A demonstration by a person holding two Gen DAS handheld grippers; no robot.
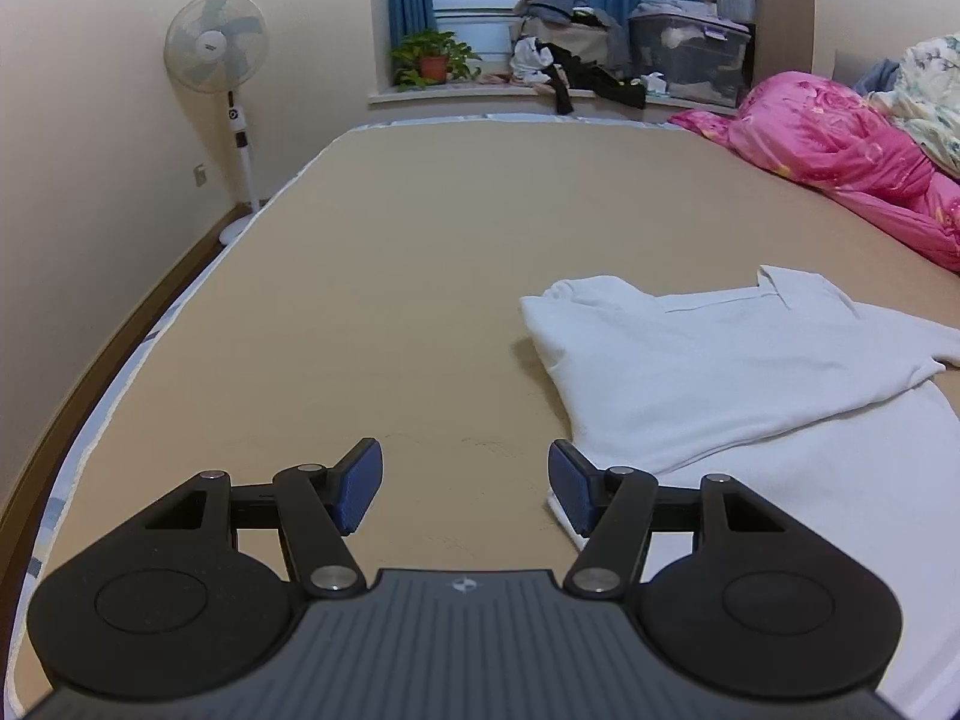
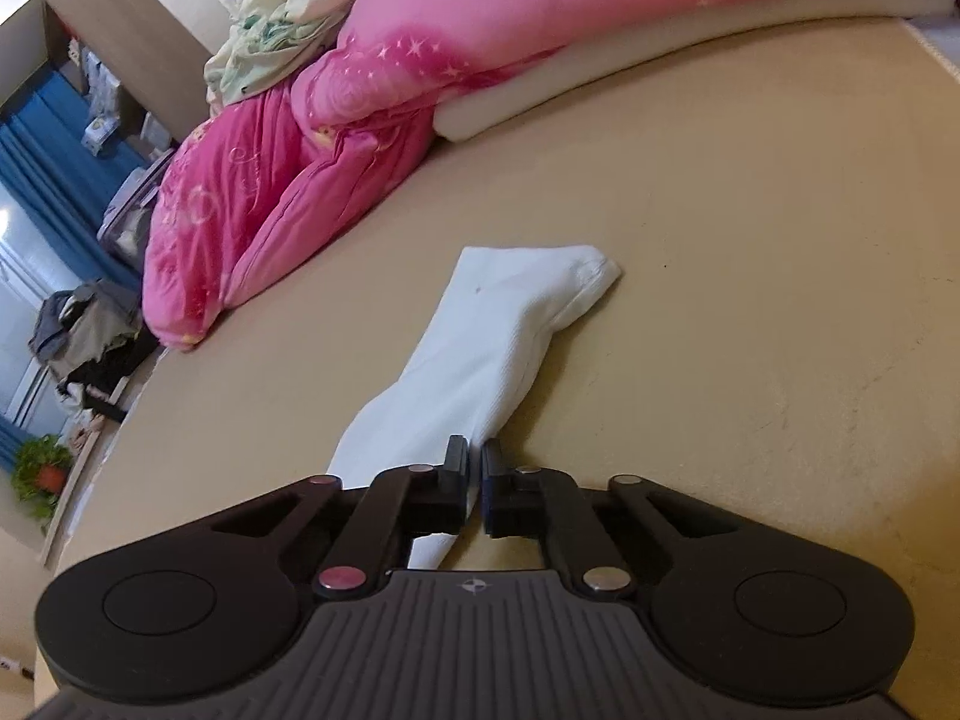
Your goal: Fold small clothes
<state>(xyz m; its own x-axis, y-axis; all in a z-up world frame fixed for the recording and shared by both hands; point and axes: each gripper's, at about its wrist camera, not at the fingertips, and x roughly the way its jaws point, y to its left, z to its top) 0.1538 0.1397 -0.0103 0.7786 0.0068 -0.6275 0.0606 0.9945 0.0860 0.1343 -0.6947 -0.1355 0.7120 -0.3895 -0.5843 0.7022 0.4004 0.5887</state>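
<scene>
A small white shirt (image 1: 708, 372) lies partly folded on the tan bed (image 1: 420, 276), to the right of my left gripper (image 1: 465, 483). The left gripper is open and empty, its blue pads wide apart just above the sheet, with the right pad over the shirt's near edge. In the right wrist view, a long white strip of the garment (image 2: 498, 336) stretches away over the bed (image 2: 750, 276). My right gripper (image 2: 474, 468) is shut on its near end.
A pink quilt (image 1: 840, 156) and a floral blanket (image 1: 936, 96) lie along the bed's right side; the quilt also shows in the right wrist view (image 2: 336, 138). A standing fan (image 1: 219, 60), a potted plant (image 1: 433, 63) and a heap of clothes (image 1: 570, 54) stand beyond the bed.
</scene>
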